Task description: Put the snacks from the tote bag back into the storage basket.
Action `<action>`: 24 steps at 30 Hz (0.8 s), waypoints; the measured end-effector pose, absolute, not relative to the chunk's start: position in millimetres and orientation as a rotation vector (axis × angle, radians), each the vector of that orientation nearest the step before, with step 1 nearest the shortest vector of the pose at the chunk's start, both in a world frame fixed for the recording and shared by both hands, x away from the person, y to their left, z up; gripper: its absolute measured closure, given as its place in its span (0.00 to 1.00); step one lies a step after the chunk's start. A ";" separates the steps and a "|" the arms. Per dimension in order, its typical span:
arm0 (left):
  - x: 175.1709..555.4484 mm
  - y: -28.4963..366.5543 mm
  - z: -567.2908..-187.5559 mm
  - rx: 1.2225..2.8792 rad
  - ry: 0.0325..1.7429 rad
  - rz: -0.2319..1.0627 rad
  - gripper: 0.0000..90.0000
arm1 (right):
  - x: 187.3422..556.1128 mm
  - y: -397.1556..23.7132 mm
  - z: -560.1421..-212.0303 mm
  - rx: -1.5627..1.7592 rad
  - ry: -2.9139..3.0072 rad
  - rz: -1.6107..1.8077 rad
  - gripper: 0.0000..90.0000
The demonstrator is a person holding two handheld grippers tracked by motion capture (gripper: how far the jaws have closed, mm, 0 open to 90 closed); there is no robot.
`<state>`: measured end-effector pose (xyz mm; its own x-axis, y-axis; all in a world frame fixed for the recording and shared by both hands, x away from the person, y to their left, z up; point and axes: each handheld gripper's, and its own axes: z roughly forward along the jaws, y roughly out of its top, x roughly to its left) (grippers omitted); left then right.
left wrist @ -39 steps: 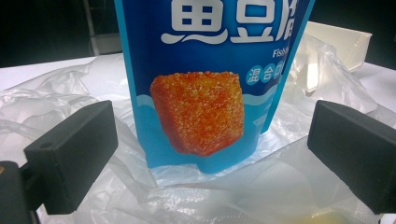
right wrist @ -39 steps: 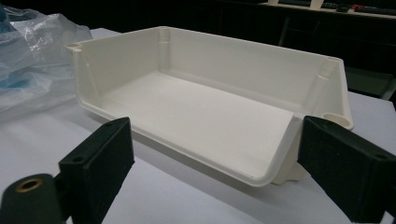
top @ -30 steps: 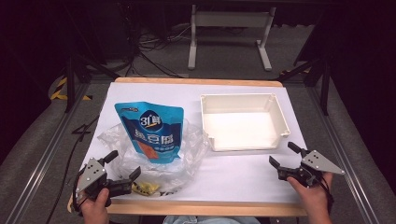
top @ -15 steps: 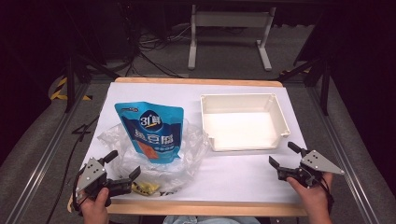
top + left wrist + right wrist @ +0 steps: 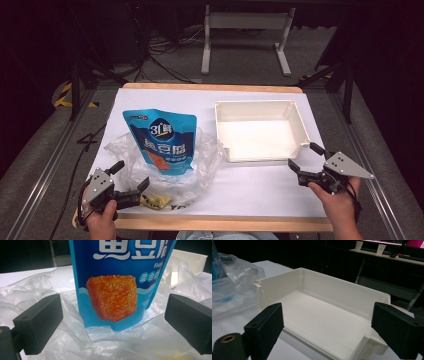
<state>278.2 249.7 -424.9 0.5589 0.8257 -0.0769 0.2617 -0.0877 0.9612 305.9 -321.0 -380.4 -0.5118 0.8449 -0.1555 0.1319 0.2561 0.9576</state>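
A white plastic tray [image 5: 260, 131] is set on the white-covered table [image 5: 260, 187]. To its left a blue fish tofu pouch [image 5: 161, 139] is seen resting on a crumpled clear plastic bag [image 5: 200, 160]. The left gripper [image 5: 129, 181] is held near the bag's front edge, jaws spread wide and empty. The right gripper [image 5: 306, 159] is held just beside the tray's near right corner, likewise wide and empty.

Blue pouch [image 5: 161, 141] on crumpled plastic bag [image 5: 202, 165] blocks left; white tray [image 5: 260, 131] blocks right; bare strip between.
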 end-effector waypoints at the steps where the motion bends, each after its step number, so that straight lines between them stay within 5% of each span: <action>1: 277.9 249.0 -424.8 1.630 0.929 0.608 0.03 | 306.4 -319.9 -377.5 0.880 1.834 1.306 0.13; 24: 279.2 249.1 -426.0 1.634 0.927 0.613 0.03 | 328.0 -269.7 -337.0 0.725 1.882 1.386 0.12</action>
<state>279.2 249.1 -426.0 0.5587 0.8262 -0.0731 0.2560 -0.0880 0.9627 328.0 -269.7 -337.0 -0.6132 0.7653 -0.1955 0.0405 0.2777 0.9598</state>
